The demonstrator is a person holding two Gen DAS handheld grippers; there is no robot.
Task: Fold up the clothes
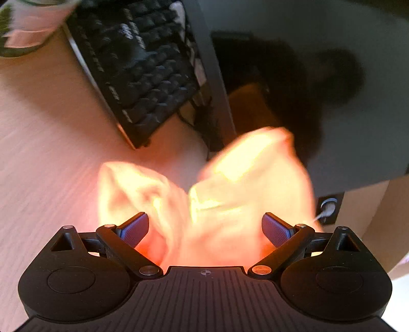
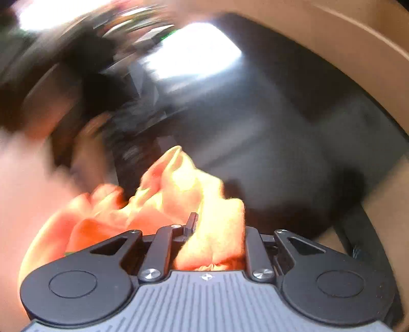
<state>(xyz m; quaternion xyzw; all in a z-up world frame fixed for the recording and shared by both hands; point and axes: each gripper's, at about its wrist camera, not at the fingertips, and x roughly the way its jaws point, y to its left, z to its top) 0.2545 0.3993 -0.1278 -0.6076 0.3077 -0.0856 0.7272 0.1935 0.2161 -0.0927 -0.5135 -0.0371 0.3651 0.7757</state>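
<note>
An orange garment (image 1: 230, 184) lies bunched and blurred in front of my left gripper (image 1: 205, 224). The left jaws stand wide open, with blue pads (image 1: 135, 227) on either side of the cloth, which fills the gap between them. In the right wrist view the same orange garment (image 2: 179, 204) bulges up between the fingers of my right gripper (image 2: 217, 229). The right fingers stand close together and pinch a fold of it. The view is heavily motion-blurred.
A black keyboard (image 1: 143, 71) lies on the light wooden desk (image 1: 46, 153) ahead left. A dark desk frame bar (image 1: 212, 76) and a grey surface (image 1: 345, 102) are to the right. A brown cardboard box (image 1: 378, 217) stands at right. Pink cloth (image 1: 33, 23) shows at top left.
</note>
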